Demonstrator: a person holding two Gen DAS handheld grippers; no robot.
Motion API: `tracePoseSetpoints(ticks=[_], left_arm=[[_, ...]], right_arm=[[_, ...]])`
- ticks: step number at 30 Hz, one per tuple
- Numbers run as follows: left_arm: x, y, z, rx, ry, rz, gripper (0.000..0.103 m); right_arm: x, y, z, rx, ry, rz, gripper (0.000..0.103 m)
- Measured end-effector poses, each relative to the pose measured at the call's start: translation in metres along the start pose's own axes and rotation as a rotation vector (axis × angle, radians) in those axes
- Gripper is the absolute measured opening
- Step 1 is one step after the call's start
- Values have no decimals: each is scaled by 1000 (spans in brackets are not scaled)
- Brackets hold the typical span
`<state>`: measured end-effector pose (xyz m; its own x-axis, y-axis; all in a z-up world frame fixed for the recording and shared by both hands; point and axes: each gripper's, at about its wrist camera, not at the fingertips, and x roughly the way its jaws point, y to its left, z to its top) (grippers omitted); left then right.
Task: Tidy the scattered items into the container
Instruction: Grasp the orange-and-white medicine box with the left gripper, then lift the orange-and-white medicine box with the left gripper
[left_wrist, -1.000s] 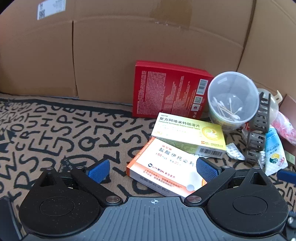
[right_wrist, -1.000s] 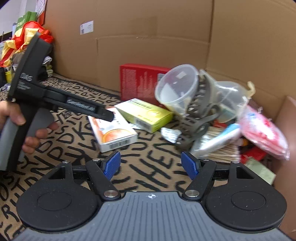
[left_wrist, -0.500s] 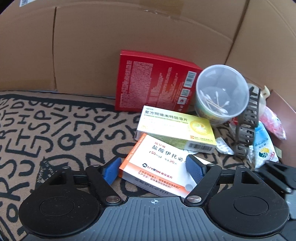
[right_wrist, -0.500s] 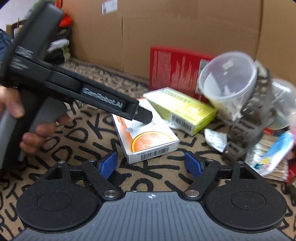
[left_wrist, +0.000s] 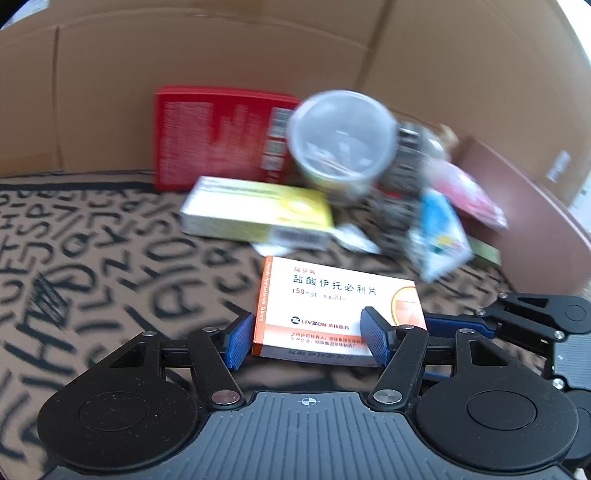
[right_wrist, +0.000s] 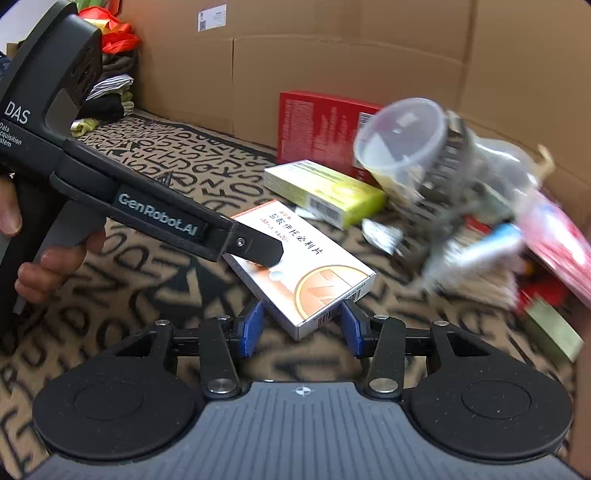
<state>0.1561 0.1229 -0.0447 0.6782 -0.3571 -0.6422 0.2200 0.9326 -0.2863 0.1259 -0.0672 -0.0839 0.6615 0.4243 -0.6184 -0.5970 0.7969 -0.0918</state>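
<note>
Left wrist view: left gripper has its two blue pads set narrow against the sides of one white-and-orange medicine box, gripping it; the box face reads "LIVZON", "50 mg" and Chinese characters. The box sits low over a tan rug printed with black letters. Behind lie one yellow-green medicine box with a barcode, one red box leaning on a cardboard wall, and one clear plastic cup, all blurred. Right wrist view: right gripper brackets the near corner of the same box, jaws narrow; whether the pads press on it I cannot tell. The left tool's body reads "GenRobot.AI" and "DAS Data Acquisition System"; a hand holds its grip. One yellow-green box, one red box, one cup; the heap to the right is too blurred to count.
</note>
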Motion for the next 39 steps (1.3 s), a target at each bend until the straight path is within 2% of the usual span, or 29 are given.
tracePoseSetpoints(ticks=[2, 4, 5, 8, 12, 16, 21, 30, 36, 39], left_arm=[[-4, -12, -7, 18, 17, -41, 67], [-7, -23, -13, 43, 30, -73, 75], [-9, -28, -16, 57, 36, -86, 75], [-11, -35, -18, 75, 33, -69, 81], [-9, -28, -13, 27, 36, -45, 81], [-1, -21, -7, -2, 59, -78, 81], [7, -28, -2, 22, 76, -100, 78], [9, -46, -5, 97, 90, -113, 71], [11, -54, -7, 129, 104, -128, 81], [15, -55, -6, 115, 108, -118, 83]], right_arm=[[-15, -2, -12, 10, -11, -13, 52], [-27, -4, -22, 31, -13, -22, 52], [-32, -6, -26, 44, -14, -34, 52], [-43, -10, -35, 86, -19, -61, 53], [-47, -16, -39, 160, -26, -38, 60], [-41, -12, -39, 147, -30, -35, 63], [-35, -4, -36, 112, -39, -57, 62], [-37, -11, -38, 133, -30, -64, 61], [-50, -16, -46, 130, -29, -64, 54], [-51, -18, -48, 149, -29, -73, 56]])
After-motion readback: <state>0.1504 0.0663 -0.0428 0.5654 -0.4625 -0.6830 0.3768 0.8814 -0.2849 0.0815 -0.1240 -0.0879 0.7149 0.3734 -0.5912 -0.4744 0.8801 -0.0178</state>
